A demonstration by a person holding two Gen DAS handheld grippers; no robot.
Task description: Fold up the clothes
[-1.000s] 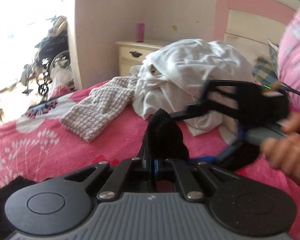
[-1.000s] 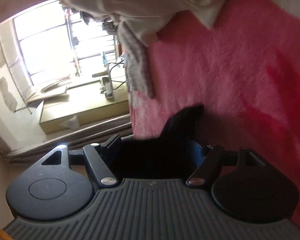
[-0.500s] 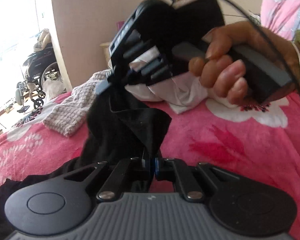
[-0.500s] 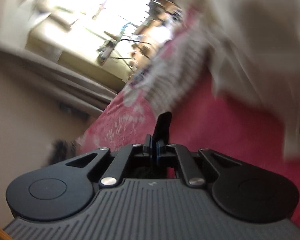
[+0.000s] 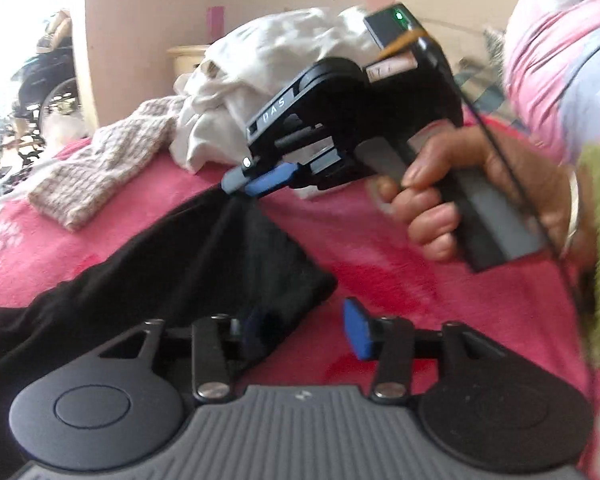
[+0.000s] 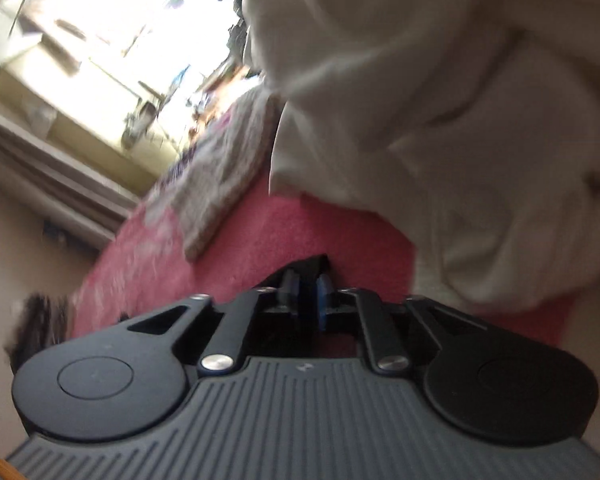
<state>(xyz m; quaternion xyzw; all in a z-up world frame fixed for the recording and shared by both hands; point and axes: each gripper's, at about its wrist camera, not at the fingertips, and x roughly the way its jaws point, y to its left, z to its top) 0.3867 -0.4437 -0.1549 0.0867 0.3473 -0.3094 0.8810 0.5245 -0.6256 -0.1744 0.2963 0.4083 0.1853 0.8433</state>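
On the pink fleece bedspread (image 5: 380, 240), which fills most of both views, a black garment (image 5: 180, 264) lies stretched toward the left gripper (image 5: 304, 330). The fold looks barely begun — one corner is lifted, nothing is laid over yet. Behind it sits a heap of white clothes (image 5: 284, 60) beside a checked knit piece (image 5: 100, 172), with a beige wall and a pale nightstand (image 5: 186, 58) beyond, and a bright window at the left.

The right gripper (image 5: 242, 184), in the person's right hand (image 5: 472, 196), pinches the garment's far corner, though its jaws are starting to part. The left gripper's jaws are opening, cloth slack against one pad only. Next, I judge, each needs a firm hold on a corner — then carry the edge across.
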